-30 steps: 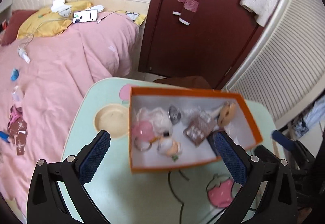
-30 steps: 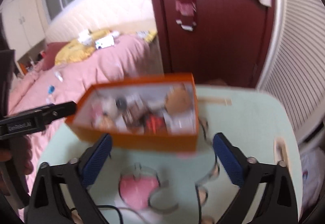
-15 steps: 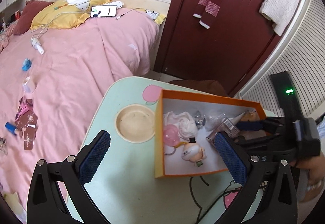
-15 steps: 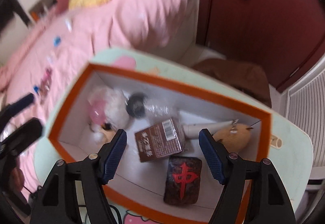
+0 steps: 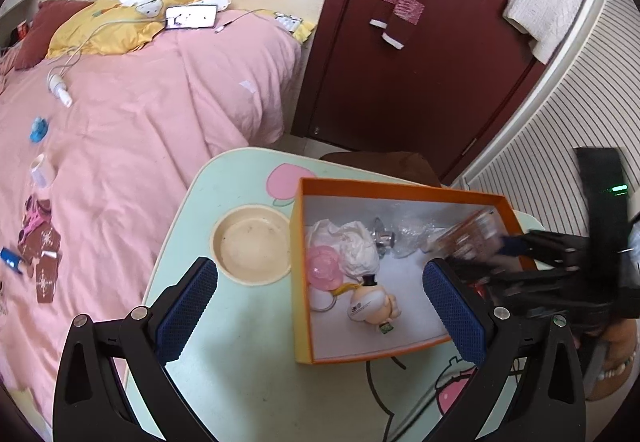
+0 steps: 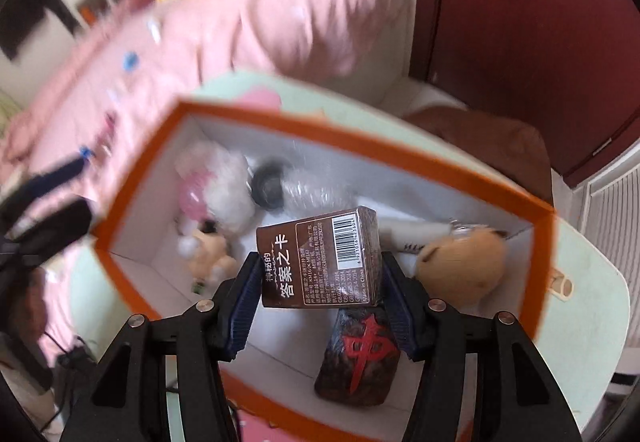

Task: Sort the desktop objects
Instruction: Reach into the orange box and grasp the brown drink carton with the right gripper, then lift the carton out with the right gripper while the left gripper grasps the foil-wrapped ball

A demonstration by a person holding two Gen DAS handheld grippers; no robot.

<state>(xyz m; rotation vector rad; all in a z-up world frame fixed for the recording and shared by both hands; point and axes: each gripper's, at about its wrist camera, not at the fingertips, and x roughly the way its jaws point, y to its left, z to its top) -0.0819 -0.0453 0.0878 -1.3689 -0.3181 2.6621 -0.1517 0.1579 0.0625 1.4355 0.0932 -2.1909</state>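
Mint table (image 5: pixel 248 354), orange box (image 5: pixel 301 282) and cream dish (image 5: pixel 251 244) on it

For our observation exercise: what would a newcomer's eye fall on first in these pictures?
First, the brown card box, tilted between the closing pads of the right gripper over the orange box. Just below it lies a dark block with a red character, and a tan plush sits to its right. From the left wrist, the open left gripper hangs over the green table, near a round dish.
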